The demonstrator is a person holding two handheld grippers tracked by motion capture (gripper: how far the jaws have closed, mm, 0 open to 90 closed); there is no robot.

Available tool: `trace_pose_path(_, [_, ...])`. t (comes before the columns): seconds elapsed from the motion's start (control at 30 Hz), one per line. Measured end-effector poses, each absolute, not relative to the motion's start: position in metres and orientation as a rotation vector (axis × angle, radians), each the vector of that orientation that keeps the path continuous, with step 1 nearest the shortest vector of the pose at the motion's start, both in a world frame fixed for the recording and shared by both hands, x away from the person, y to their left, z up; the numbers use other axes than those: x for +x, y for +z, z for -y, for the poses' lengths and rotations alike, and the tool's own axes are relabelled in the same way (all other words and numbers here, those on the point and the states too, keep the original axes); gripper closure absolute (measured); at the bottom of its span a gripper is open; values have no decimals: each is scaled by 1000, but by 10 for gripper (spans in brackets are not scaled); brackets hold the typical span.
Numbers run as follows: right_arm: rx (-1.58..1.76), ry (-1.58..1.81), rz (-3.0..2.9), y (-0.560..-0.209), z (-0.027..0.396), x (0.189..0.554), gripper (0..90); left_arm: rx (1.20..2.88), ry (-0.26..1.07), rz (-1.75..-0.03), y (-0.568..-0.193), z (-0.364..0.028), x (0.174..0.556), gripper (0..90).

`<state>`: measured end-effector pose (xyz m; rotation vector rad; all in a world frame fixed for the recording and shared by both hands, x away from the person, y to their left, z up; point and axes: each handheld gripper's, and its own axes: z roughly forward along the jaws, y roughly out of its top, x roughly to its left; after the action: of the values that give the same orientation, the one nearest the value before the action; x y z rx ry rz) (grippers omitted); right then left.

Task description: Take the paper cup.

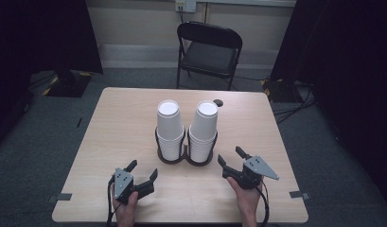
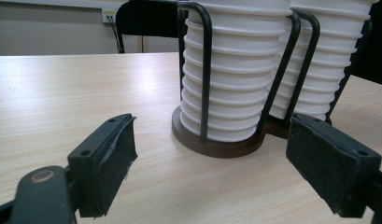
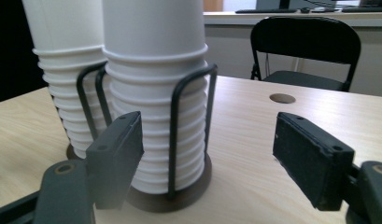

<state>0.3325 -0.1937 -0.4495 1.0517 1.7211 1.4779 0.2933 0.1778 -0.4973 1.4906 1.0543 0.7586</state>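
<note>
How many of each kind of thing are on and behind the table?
Stacks of white paper cups: 2
Dark wire cup holder with round bases: 1
Black handheld grippers: 2
Black folding chair: 1
Light wooden table: 1
Total: 7

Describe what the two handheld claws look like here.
Both the left claw and right claw are black, with two flat jaws faced with dark foam-like pads. Each carries a grey three-cornered plate with small holes on top, and a black cable trails back. The person's forearms look bare, no sleeves.
</note>
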Motion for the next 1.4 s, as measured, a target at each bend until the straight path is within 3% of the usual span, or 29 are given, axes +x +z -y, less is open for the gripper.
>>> trace_pose_path(0.6, [996, 1536, -1800, -420, 176, 341, 250, 1492, 758, -1047, -497, -178, 293, 158])
trace_pose_path(0.7, [997, 1554, -1799, -415, 175, 344, 230, 1492, 757, -1044, -497, -178, 293, 158])
trace_pose_path(0.8, [1014, 1591, -1787, -407, 175, 346, 140, 1499, 764, -1043, -497, -178, 293, 158])
trace_pose_path(1.4, [970, 1672, -1799, -373, 161, 370, 134, 1498, 756, -1035, -497, -178, 293, 158])
